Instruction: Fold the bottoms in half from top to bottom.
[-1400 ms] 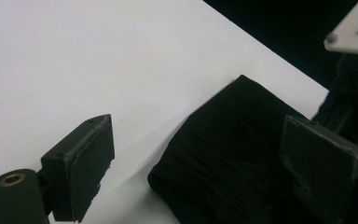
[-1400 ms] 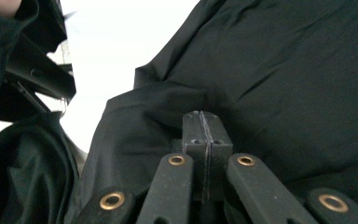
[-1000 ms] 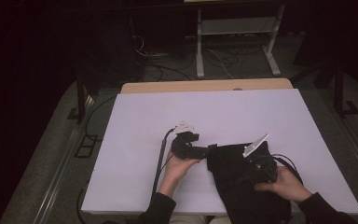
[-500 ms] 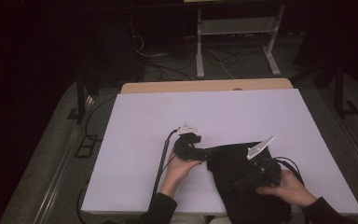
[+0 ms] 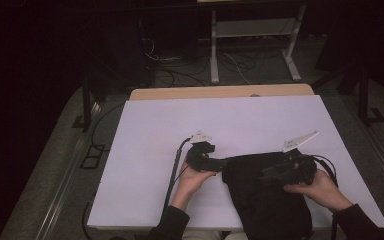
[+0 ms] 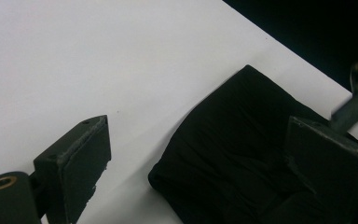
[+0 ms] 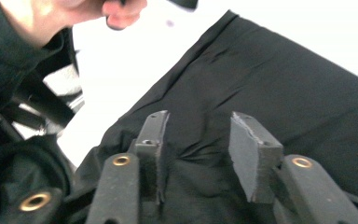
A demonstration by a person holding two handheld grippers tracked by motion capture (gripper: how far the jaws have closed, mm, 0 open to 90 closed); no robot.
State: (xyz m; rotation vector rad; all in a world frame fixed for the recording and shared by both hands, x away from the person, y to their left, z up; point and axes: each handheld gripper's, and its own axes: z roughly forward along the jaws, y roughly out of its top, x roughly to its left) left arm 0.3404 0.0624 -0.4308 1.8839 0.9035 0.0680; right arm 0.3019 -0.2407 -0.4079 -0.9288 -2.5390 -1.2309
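The black folded cloth garment (image 5: pixel 265 195) lies on the white table (image 5: pixel 145 150), stretching toward the person. The right gripper (image 7: pixel 198 140), jaws just opening and empty, hovers over it; the left gripper (image 6: pixel 196 154), wide open, sits at its left corner.

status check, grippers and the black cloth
Left gripper open, jaws astride cloth corner. Right gripper jaws just opened, nothing pinched, over the black cloth. Cloth crumpled at near table edge. Nothing in the way.

The high view looks forward and down from above the near edge of the white-covered table (image 5: pixel 230 120). Both gripper views sit low and close, each sharing with it the crumpled black cloth (image 6: pixel 242 140) (image 7: pixel 279 79) (image 5: pixel 265 200).
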